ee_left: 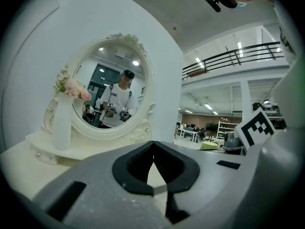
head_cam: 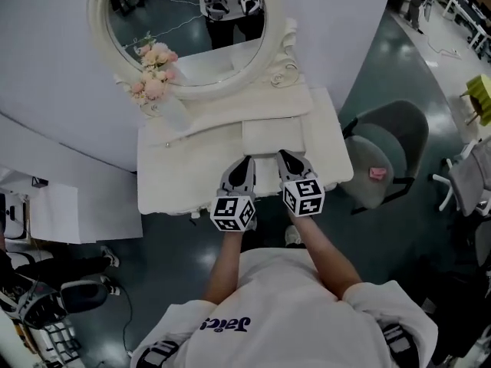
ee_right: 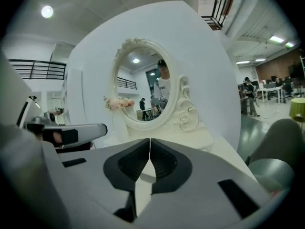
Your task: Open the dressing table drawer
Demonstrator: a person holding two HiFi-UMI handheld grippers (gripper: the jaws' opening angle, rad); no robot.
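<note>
- Left tongs (ee_left: 153, 152) and right tongs (ee_right: 150, 149): both closed and empty, side by side above the near edge of the desk (head_cam: 176, 179).
- Drawer front shows in no view. It probably sits under that near edge, below and behind the tips.
- Its long axis likely runs across both tongs, so neither is nearer.

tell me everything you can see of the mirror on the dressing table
The mirror is oval, in a cream-white frame with carved scrolls at its lower sides. It stands upright at the back of the dressing table, before a white wall. Pink flowers overlap its lower left edge. It reflects the person.
</note>
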